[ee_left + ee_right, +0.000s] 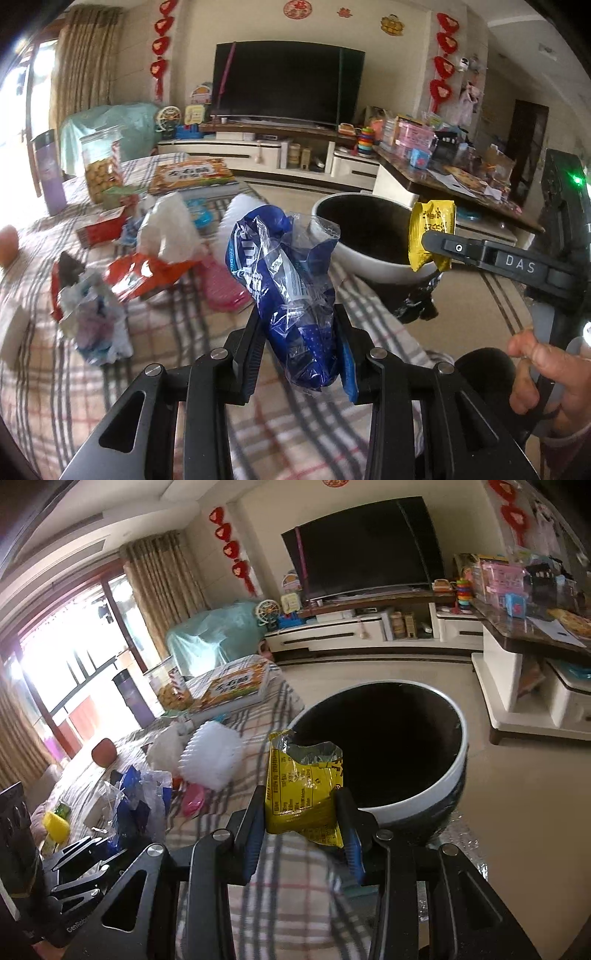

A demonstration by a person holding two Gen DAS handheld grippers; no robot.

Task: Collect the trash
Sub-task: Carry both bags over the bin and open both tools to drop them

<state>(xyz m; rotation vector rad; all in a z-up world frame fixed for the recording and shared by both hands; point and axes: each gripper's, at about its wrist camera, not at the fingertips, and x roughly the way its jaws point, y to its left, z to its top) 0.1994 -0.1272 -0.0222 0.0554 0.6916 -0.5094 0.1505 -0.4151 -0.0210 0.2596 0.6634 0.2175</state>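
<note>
My left gripper (pixel 298 325) is shut on a blue and clear plastic wrapper (pixel 291 288) and holds it above the plaid table cover. My right gripper (pixel 301 805) is shut on a torn yellow snack packet (pixel 303 794), held at the near rim of the white trash bin (pixel 424 805) with its black inside. In the left wrist view the bin (pixel 351 254) stands ahead to the right, and the right gripper (pixel 439 243) holds the yellow packet (pixel 432 225) over its right rim. In the right wrist view the blue wrapper (pixel 133 805) and the left gripper (pixel 85 853) show at the lower left.
More litter lies on the plaid table (pixel 177 343): a red wrapper (pixel 147 273), white tissue (pixel 166 229), a crumpled pale wrapper (pixel 96 325), a pink piece (pixel 221 291). A cookie jar (pixel 101 166), purple bottle (pixel 50 173) and flat box (pixel 192 173) stand farther back. A low cabinet (pixel 517 686) is right of the bin.
</note>
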